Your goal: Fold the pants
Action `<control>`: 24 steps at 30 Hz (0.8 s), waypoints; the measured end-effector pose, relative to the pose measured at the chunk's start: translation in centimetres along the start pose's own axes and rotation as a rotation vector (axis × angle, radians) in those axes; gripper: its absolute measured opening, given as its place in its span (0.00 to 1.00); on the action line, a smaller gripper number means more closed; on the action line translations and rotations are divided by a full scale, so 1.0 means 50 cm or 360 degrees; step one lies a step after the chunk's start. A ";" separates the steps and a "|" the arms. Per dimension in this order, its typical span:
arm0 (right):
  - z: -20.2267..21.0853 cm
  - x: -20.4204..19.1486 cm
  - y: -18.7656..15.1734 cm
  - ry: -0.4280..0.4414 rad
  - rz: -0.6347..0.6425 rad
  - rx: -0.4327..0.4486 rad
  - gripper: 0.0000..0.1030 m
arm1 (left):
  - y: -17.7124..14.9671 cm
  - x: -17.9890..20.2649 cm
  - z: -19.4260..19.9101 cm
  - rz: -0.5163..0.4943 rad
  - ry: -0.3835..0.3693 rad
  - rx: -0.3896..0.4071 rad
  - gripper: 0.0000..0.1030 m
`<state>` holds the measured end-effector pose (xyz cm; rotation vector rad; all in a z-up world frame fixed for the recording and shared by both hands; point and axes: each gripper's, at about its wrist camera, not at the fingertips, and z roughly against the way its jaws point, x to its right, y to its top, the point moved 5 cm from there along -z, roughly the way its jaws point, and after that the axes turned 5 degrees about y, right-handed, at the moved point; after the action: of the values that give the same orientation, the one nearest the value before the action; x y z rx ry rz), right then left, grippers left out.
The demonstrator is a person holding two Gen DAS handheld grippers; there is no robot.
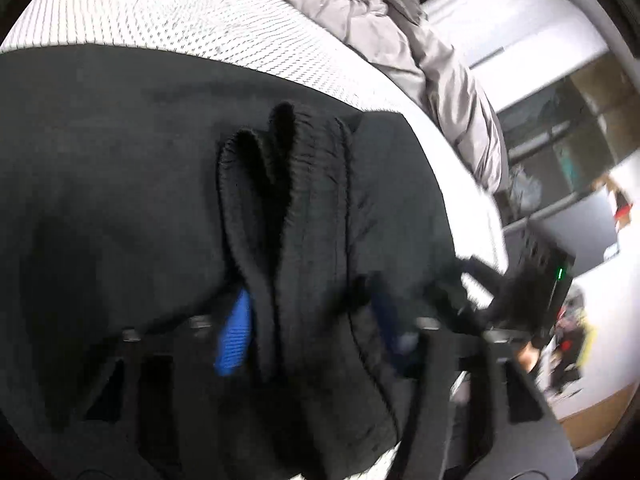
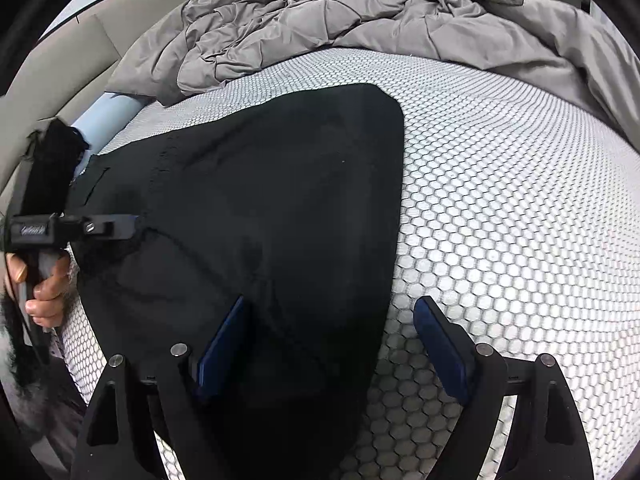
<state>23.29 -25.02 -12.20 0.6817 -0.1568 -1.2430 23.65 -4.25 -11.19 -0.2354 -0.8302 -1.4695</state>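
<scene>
Lay part-folded on the mattress [image 2: 500,200]: black pants [image 2: 260,200], ribbed cuffs [image 1: 288,184] clamped in left hand-held gripper [image 1: 312,332], right hand-held gripper [image 2: 332,344] spread apart, final fold remaining.

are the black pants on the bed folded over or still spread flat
Folded over, at least partly: in the left wrist view, the black pants show stacked layers with ribbed edges bunched together. How many folds, cannot tell.
</scene>
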 end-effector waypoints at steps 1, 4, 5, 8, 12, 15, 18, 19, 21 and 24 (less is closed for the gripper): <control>-0.007 -0.003 0.005 0.0005 -0.0001 -0.0002 0.84 | 0.003 -0.004 -0.002 0.0042 -0.0028 -0.0002 0.26; -0.022 -0.012 0.020 0.0006 0.0007 -0.0002 0.84 | 0.010 0.009 0.021 0.0022 -0.0014 0.0103 0.13; -0.023 -0.017 0.023 0.0005 0.0009 0.0002 0.84 | 0.019 0.016 0.036 -0.0014 0.0022 0.0156 0.12; -0.037 -0.037 0.044 0.0002 0.0018 0.0021 0.84 | 0.038 0.015 0.106 -0.0066 0.0078 0.0295 0.11; -0.037 -0.064 0.058 0.0040 0.0043 0.0052 0.84 | 0.056 -0.042 0.190 -0.0050 0.0281 0.0414 0.12; -0.049 -0.083 0.059 0.0043 0.0090 0.0028 0.84 | 0.049 -0.124 0.157 -0.0024 0.0590 0.0261 0.21; -0.063 -0.084 0.049 0.0017 0.0125 -0.0036 0.84 | 0.046 -0.145 0.173 0.0032 0.0484 0.0261 0.22; -0.059 -0.080 0.045 0.0024 0.0118 -0.0040 0.84 | 0.045 -0.143 0.185 0.0039 0.0477 0.0256 0.22; -0.039 -0.069 0.039 0.0064 0.0087 -0.0029 0.84 | 0.036 -0.129 0.219 0.0003 0.0519 0.0333 0.22; -0.010 -0.048 0.022 0.0223 0.0003 -0.0022 0.84 | 0.013 -0.083 0.251 -0.0070 0.0582 0.0421 0.25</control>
<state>23.61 -22.45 -11.40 0.7540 -0.0332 -1.1893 20.35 6.75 -4.60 0.2456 -0.7221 -1.3715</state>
